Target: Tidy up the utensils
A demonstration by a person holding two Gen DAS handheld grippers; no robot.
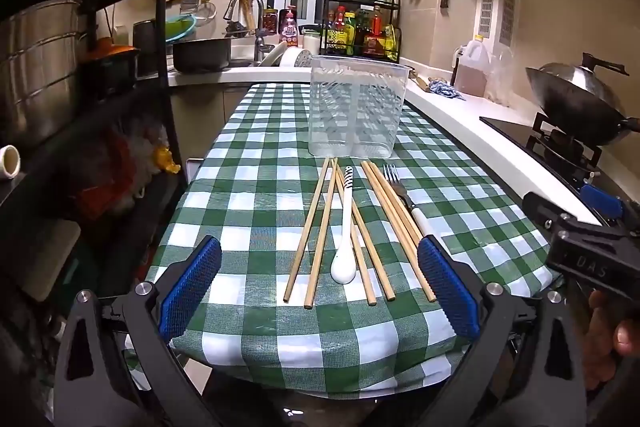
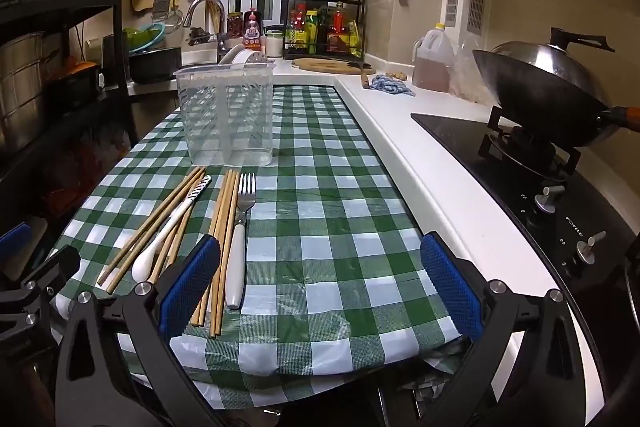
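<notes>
The bench, draped in a green-and-white checked cloth, runs away from both cameras toward 12 o'clock, with a white counter along its edge at 3 o'clock carrying a black wok on the hob. On the cloth stands a clear plastic utensil holder, upright, with a partition down its middle (nothing shows through its walls but the checks behind). Just beside its base, on the near side at 6 o'clock, the utensils lie flat in a loose fan: six wooden chopsticks, some crossing one another, a white spoon with a striped handle tip lying over one of them with its bowl toward the camera, and a fork with a white handle at the 3 o'clock edge of the group, tines toward the holder. The left gripper hangs over the near edge of the bench with its blue pads spread wide, the near ends of the chopsticks and the spoon's bowl between them, gripping nothing. The right gripper is likewise wide apart and holds nothing; the fork's handle and some chopstick ends lie just beside its pad at 9 o'clock.
</notes>
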